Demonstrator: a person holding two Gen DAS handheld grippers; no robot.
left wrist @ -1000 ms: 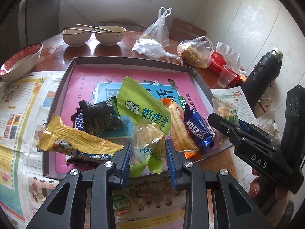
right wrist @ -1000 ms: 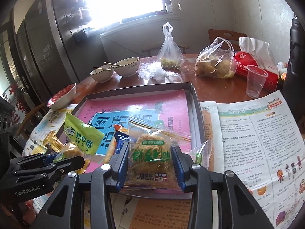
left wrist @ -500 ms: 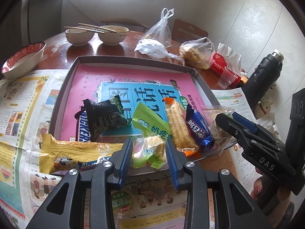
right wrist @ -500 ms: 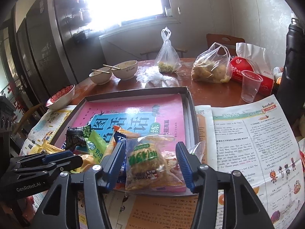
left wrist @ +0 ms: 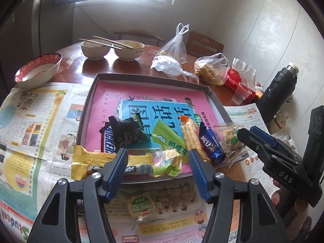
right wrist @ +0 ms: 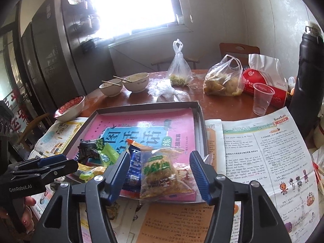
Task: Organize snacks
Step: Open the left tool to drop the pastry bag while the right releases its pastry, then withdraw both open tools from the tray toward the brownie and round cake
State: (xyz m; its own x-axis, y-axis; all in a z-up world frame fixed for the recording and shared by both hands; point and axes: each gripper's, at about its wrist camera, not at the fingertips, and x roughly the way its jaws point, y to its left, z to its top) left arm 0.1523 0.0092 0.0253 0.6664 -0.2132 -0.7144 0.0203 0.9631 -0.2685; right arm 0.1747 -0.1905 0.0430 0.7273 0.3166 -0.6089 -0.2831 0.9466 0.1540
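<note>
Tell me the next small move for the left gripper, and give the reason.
Probably pull back and drop toward the round green-labelled snack lying on the newspaper, just outside the tray. The left gripper has just been opening, its pads clear of the green packet, which rests in the tray with the other snacks. That round one seems the only snack left outside.

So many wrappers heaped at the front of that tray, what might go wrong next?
1. The yellow wafer pack hangs over the tray's near wall; a nudge might tip it out.
2. The round green cookie lies on the newspaper outside the tray, under the left claw, and may be overlooked.
3. The clear rice cake bag sits between the right claw pads, which have just been opening; it could snag.
</note>
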